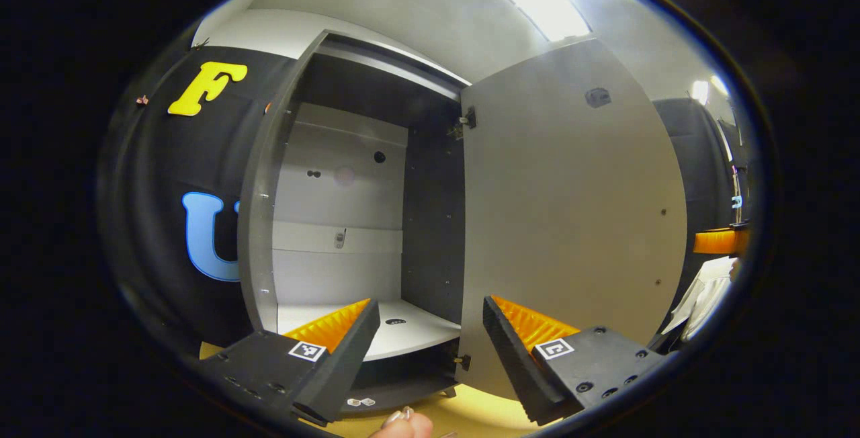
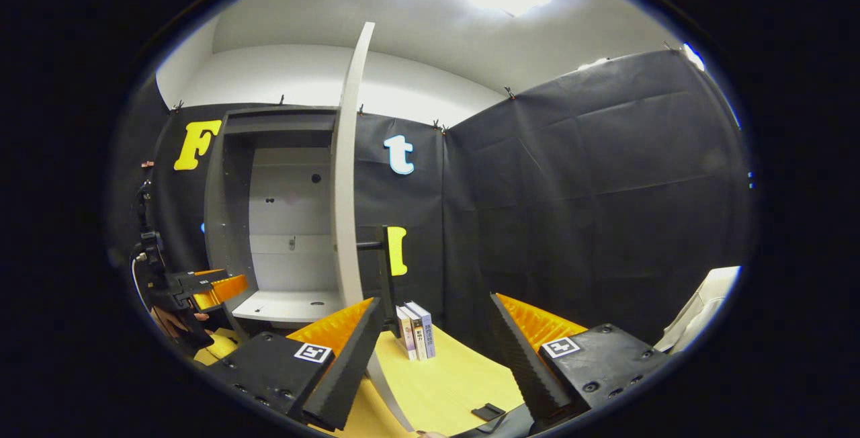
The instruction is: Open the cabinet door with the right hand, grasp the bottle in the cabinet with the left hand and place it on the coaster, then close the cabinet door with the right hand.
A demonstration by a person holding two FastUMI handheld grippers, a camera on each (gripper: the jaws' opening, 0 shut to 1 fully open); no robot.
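Note:
The grey cabinet (image 1: 259,223) stands open right in front of my left gripper (image 1: 428,303), whose fingers are spread apart with nothing between them. Its white back wall (image 1: 339,209) and white bottom shelf (image 1: 416,330) are in plain sight. The door (image 1: 571,209) is swung wide to the right. In the right gripper view the door (image 2: 349,176) is edge-on, with its dark handle (image 2: 377,246) sticking out. My right gripper (image 2: 433,300) is open just short of the door and touches nothing. The left gripper (image 2: 215,290) hovers at the cabinet's lower left.
Three books (image 2: 416,330) stand upright on the yellow table (image 2: 443,377) behind the door. A small flat black object (image 2: 488,412) lies near the table's front. Something white (image 2: 705,303) sits at the far right. A fingertip (image 1: 403,424) is at the bottom edge.

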